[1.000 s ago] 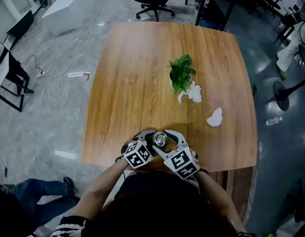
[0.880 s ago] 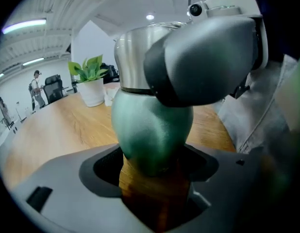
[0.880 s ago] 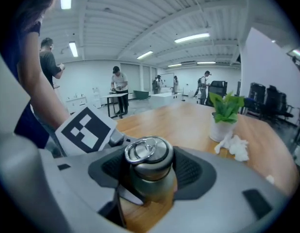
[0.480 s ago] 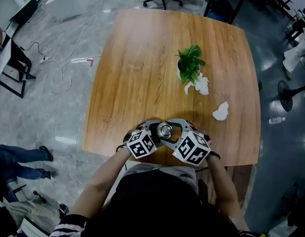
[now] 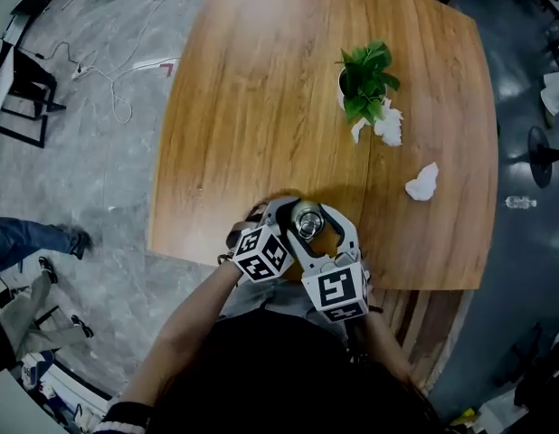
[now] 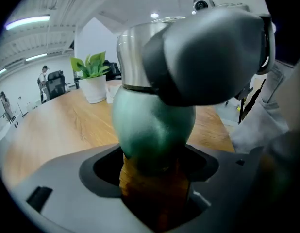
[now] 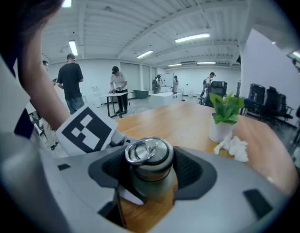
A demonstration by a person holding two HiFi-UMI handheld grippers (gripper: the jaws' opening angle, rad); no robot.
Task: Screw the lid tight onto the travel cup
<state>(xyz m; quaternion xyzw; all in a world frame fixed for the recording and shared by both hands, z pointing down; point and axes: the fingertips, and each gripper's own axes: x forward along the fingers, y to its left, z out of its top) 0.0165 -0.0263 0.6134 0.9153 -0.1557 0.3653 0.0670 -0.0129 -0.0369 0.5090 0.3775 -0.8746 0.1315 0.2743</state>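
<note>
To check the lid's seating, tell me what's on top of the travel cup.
A steel lid with a ring handle sits on the travel cup, between the jaws of the right gripper. Threads and cup rim are covered, so tightness cannot be seen.

The cup (image 6: 152, 130) is matt green, its lid (image 7: 147, 152) shiny silver. The left hand-held gripper (image 6: 155, 171) and right hand-held gripper (image 7: 150, 176) are grey with black pads; their cubes (image 5: 261, 253) are white with black squares. Beyond them, a honey-brown grained table (image 5: 261, 107), a green plant (image 5: 365, 75), white tissue (image 5: 422, 182)
</note>
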